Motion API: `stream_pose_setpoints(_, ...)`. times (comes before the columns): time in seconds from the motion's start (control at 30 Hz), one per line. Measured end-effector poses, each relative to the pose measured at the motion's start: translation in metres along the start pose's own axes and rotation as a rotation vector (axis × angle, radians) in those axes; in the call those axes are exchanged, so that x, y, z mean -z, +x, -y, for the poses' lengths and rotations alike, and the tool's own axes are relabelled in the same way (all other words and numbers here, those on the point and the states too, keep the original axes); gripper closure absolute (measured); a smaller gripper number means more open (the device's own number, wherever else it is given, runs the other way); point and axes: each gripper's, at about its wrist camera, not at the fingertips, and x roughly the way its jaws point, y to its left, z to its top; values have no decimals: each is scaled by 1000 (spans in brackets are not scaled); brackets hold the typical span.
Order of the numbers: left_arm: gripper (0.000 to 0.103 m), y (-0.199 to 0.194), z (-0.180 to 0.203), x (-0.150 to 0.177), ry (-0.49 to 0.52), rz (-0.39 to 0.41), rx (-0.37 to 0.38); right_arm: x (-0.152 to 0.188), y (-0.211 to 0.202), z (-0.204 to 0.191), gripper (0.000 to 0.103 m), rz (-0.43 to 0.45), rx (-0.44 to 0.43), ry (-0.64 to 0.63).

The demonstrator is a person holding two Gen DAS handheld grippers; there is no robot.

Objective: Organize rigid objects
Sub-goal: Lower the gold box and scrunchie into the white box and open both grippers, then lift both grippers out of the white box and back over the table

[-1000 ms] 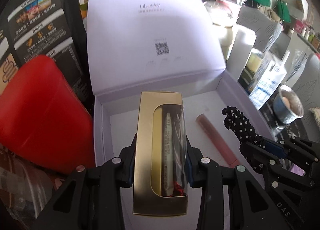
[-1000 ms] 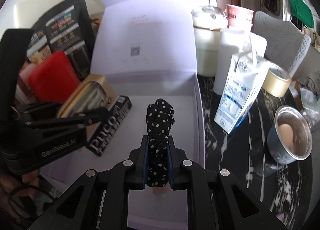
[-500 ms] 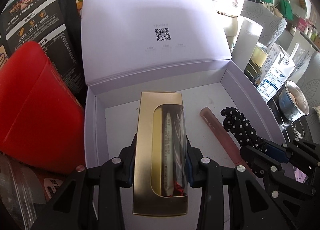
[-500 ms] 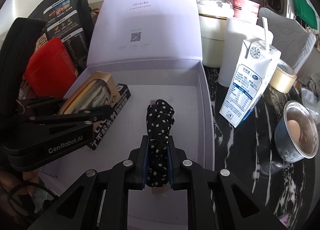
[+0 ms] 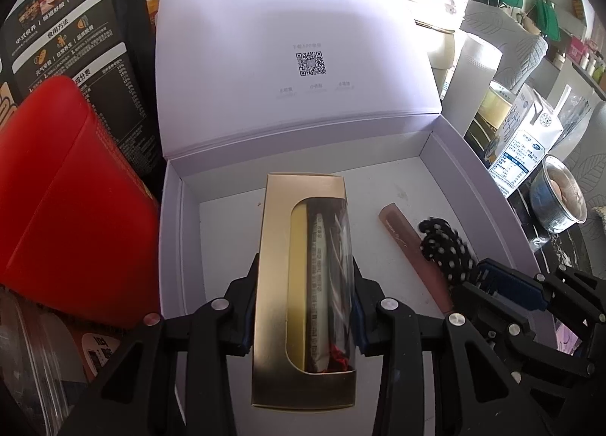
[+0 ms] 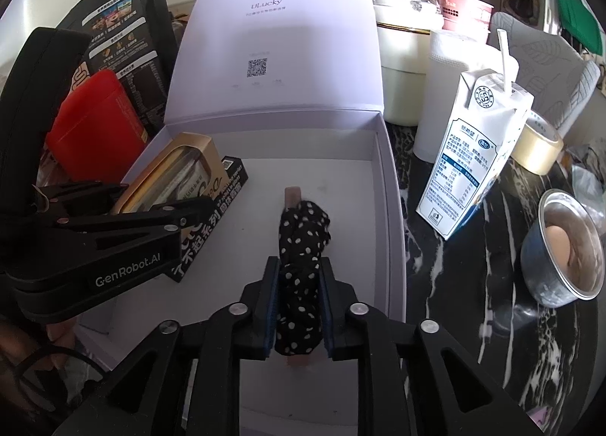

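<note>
- A red tin (image 5: 72, 208) stood upright at the far left, just outside the white box (image 5: 172, 231), with a black printed pouch (image 5: 75, 30) behind it.
- The left tongs (image 5: 303, 307) held the gold carton (image 5: 305, 277) by its long sides, over the left half of the white box. The carton's long axis ran along the tongs, its far end pointing toward the raised lid (image 5: 288, 49), its window face up.
- A pink tube (image 5: 407, 243) lay flat on the box floor right of the carton, long axis running toward the lid and angled slightly left at its far end.
- The right tongs (image 6: 299, 307) were opening, the polka-dot hair tie (image 6: 301, 269) between the pads; whether the pads pressed it could not be told. The tie's long axis ran along the tongs, pointing toward the lid, above the pink tube.
- On the dark marbled tabletop (image 6: 473, 284) right of the box stood a milk carton (image 6: 473, 155) with a straw, a tape roll (image 6: 539, 146), and a metal bowl (image 6: 564, 246) holding an egg.
</note>
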Motion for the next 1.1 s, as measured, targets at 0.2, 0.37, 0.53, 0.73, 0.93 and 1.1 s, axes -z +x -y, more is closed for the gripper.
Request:
stream_pose_setpoints(0.2, 65, -7, 3, -3, 15, 7, 3, -3, -6, 4, 73, 7, 6, 3)
stream_pose_setpoints(0.37, 65, -14, 6, -5, 13, 14, -9, -5, -19, 7, 68, 22, 19, 7)
stream_pose_setpoints(0.53, 65, -20, 5, -5, 5, 13, -4, -6, -31, 10, 67, 34, 35, 17)
stream_pose_setpoints(0.73, 35, -34, 6, -7, 5, 48, -21, -3, -45, 7, 63, 48, 44, 29)
stream_pose_setpoints(0.93, 7, -54, 5, -6, 5, 99, -31, 0, -56, 10, 63, 53, 59, 50)
stream_pose_setpoints(1.1, 7, -67, 7, -5, 13, 120, -21, 0, -67, 12, 63, 68, 75, 57)
